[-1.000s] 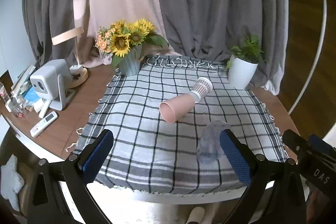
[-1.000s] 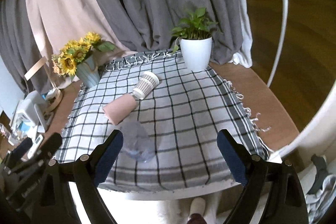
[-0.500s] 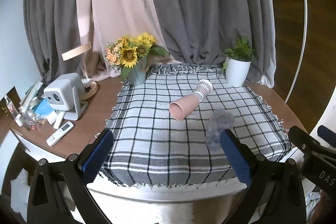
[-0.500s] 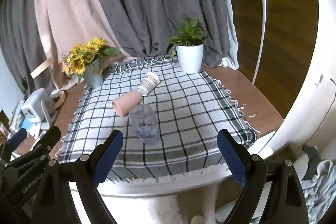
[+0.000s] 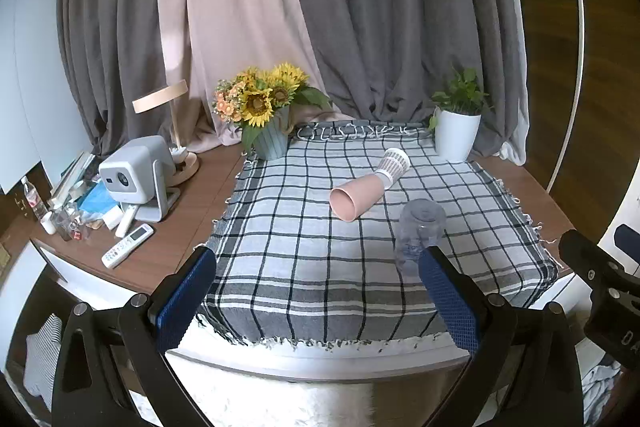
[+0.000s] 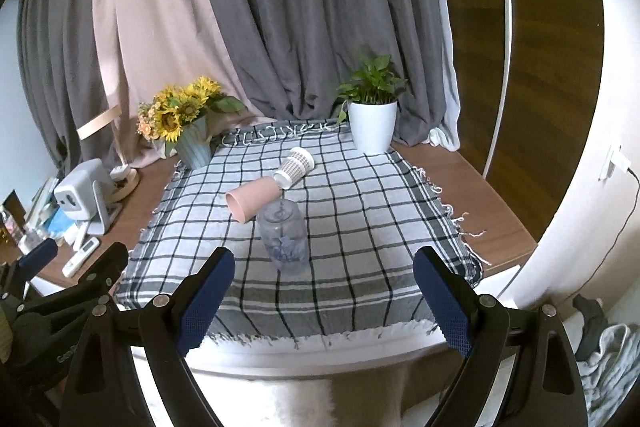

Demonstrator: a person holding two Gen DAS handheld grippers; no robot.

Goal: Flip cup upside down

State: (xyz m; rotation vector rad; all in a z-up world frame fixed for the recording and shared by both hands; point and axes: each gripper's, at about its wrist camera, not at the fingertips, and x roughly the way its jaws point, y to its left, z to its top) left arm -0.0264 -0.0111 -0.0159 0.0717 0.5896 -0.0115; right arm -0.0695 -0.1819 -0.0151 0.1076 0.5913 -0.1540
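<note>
A clear plastic cup (image 5: 418, 237) stands upside down on the checked cloth (image 5: 304, 251); it also shows in the right wrist view (image 6: 284, 237). A pink cup (image 5: 356, 195) lies on its side behind it, mouth toward me, also in the right wrist view (image 6: 252, 200). A white patterned cup (image 5: 394, 165) lies at its far end, also in the right wrist view (image 6: 295, 166). My left gripper (image 5: 318, 301) is open and empty, off the table's front edge. My right gripper (image 6: 320, 303) is open and empty, also in front of the edge.
A sunflower vase (image 5: 268, 115) stands at the cloth's back left and a white plant pot (image 5: 456, 139) at the back right. A small projector (image 5: 136, 175), a remote (image 5: 128, 251) and clutter sit on the wooden table (image 5: 172, 247) at left. Curtains hang behind.
Both grippers have pulled back and up from the table, so the cloth and cups look farther away. The cups have not moved.
</note>
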